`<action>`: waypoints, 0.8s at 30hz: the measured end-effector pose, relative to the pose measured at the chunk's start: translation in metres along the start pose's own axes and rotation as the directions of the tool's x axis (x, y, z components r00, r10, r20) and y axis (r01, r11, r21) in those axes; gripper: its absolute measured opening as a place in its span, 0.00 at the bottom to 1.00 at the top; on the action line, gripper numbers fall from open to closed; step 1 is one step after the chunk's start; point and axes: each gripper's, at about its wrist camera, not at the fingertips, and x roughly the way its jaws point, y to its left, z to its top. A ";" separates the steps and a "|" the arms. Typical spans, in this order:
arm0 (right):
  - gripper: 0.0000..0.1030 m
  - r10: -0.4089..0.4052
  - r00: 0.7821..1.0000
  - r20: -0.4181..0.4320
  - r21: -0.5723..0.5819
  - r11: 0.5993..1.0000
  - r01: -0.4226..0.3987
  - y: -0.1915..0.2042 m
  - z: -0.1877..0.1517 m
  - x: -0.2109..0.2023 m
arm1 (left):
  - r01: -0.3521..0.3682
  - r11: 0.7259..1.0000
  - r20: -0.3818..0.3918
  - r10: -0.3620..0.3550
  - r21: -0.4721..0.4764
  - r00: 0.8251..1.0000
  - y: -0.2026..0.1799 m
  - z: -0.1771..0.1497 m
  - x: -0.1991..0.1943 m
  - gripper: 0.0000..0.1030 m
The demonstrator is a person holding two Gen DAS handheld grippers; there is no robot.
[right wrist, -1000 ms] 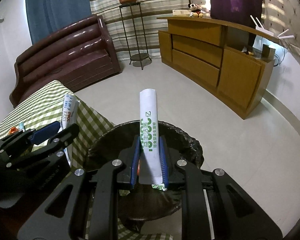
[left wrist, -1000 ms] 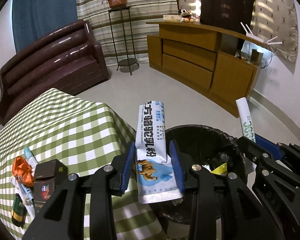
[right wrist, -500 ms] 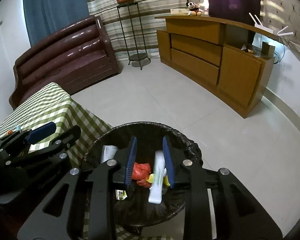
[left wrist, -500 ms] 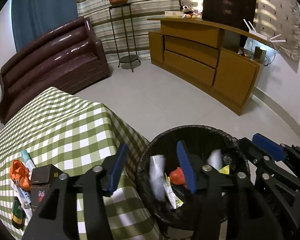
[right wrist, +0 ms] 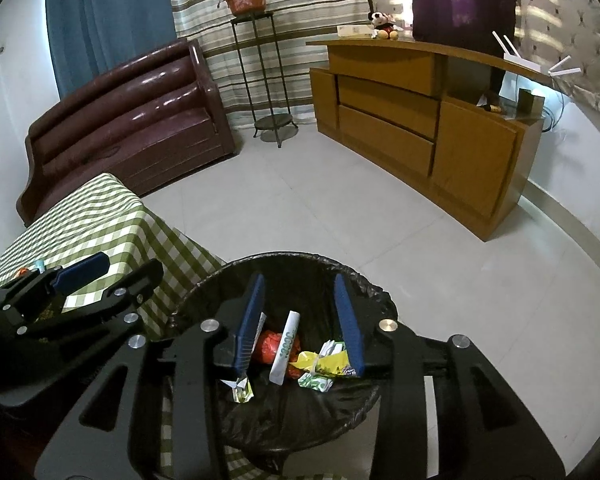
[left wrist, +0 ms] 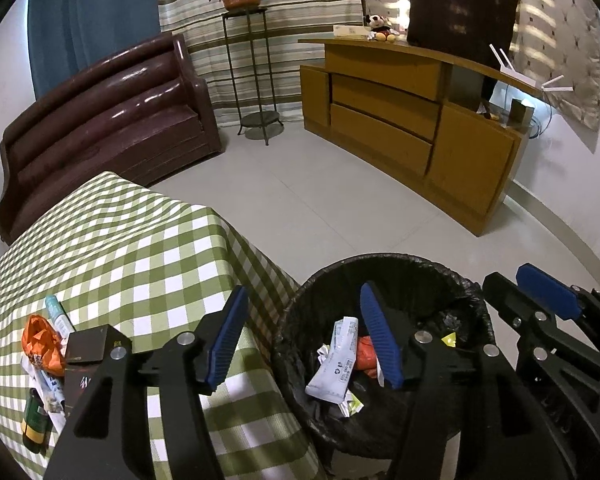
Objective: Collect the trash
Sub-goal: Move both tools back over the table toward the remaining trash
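Note:
A black-lined trash bin stands on the floor beside the green-checked table. My left gripper hovers over the bin's rim, its jaws opening, with nothing between them. The white camel-milk packet lies inside the bin. My right gripper hangs over the bin, its jaws also opening and empty. Below it lie the white tube with green print, a red wrapper and a yellow wrapper. On the table lie an orange bag, a black box and a green bottle.
A brown leather sofa stands behind the table. A metal plant stand and a long wooden cabinet line the far wall. Pale tiled floor lies between them and the bin.
Both grippers opened and let go of their packets. The camel-milk packet and the white tube dropped into the bin. The jaws have since widened further.

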 end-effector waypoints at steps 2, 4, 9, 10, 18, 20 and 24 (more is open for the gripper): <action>0.38 0.001 1.000 -0.001 -0.003 1.000 -0.001 0.003 0.000 -0.002 | 0.005 1.000 0.005 -0.005 -0.003 1.000 0.002 -0.001 -0.005 0.59; 0.42 0.001 1.000 0.002 -0.008 1.000 -0.001 0.006 0.000 -0.006 | 0.008 1.000 0.009 -0.008 -0.006 1.000 0.005 -0.003 -0.011 0.61; 0.43 0.013 1.000 -0.001 -0.030 0.999 -0.013 0.018 -0.003 -0.013 | 0.006 1.000 0.023 -0.005 -0.019 1.000 0.018 -0.010 -0.031 0.62; 0.43 0.018 1.000 -0.002 -0.035 0.999 -0.018 0.022 -0.004 -0.014 | 0.002 1.000 0.024 -0.001 -0.024 1.000 0.021 -0.011 -0.034 0.62; 0.43 0.070 0.997 -0.019 -0.086 0.994 -0.072 0.059 -0.011 -0.024 | -0.064 0.994 0.024 0.066 -0.092 0.998 0.064 -0.030 -0.063 0.63; 0.43 0.086 0.996 -0.023 -0.103 0.991 -0.088 0.071 -0.013 -0.026 | -0.083 0.991 0.016 0.085 -0.107 0.996 0.076 -0.035 -0.067 0.63; 0.43 0.110 0.993 -0.031 -0.128 0.985 -0.113 0.093 -0.016 -0.029 | -0.120 0.983 0.005 0.122 -0.136 0.993 0.100 -0.046 -0.074 0.63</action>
